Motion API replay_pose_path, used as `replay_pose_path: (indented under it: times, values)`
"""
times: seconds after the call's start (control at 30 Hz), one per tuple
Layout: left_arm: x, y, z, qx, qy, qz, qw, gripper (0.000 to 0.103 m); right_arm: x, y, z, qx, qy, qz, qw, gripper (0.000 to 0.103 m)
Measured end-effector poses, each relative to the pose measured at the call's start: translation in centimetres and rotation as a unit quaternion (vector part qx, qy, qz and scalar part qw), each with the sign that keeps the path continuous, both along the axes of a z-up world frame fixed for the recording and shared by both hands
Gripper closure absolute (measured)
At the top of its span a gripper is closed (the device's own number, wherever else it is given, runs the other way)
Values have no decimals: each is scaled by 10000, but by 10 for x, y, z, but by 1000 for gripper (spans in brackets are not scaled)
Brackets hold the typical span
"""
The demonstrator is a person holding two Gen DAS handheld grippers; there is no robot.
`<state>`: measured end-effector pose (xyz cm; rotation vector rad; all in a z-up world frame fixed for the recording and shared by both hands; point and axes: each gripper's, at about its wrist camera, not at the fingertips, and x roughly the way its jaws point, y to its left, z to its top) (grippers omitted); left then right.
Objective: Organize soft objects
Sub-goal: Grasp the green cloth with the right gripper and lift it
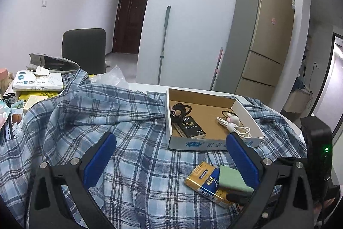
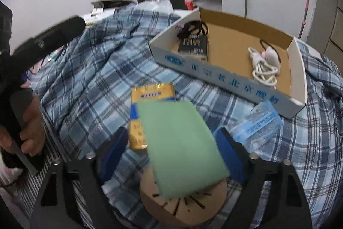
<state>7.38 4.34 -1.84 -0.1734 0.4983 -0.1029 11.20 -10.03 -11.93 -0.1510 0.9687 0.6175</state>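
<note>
The right wrist view is blurred by motion, so print on the box [image 2: 233, 76] wall and on the yellow pack [image 2: 150, 93] cannot be read, and the green sponge [image 2: 182, 147] has soft edges. The sponge hides the near half of the pack and the far part of a round cardboard disc [image 2: 184, 207] that sits close under the camera; the disc's near edge is cut off by the gripper body. In the left wrist view only a corner of the sponge [image 1: 232, 179] shows, its right side covered by the left gripper's right finger. Whether the sponge touches the right gripper's pads [image 2: 113, 153] is hard to tell; a gap shows on each side of it. The right gripper [image 2: 171, 153] stands wide apart, with the sponge tilted between its fingers, over the pack and the plaid shirt [image 2: 90, 78]. The left gripper [image 1: 171, 164] is also spread wide with nothing between its fingers, above the shirt, near the box [image 1: 212, 145]. A clear blue packet [image 2: 257, 123] lies just right of the sponge, by the box's near wall. In the box, a black item and a white cable [image 2: 263, 70] lie apart. A hand [image 2: 30, 126] at the left edge grips a dark handle.
</note>
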Motion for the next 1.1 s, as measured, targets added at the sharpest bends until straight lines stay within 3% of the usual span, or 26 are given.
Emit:
replay_pose_path:
  times: [0.4,0.77,0.93,0.97,1.1]
  values:
    - [-1,-5,-1,97,-34,-60,9999,0,13,-28,2,953,597,-256,9933,17]
    - [-7,-16,-1,332,-162,-134,9992,0,16,-36,-5,1183,675,-386,9899,17]
    - [-4,-16,-1,322,-112,-136,9993,0,13,-32,-6,1063,617,-302,9920,20]
    - [-4,-15,-1,316,-97,-135,9994,0,13,-29,-8,989,631,-265,9927,25]
    - [-2,-15,-2,313,-65,-132,9994,0,7,-19,-8,586,374,-239,9973,26]
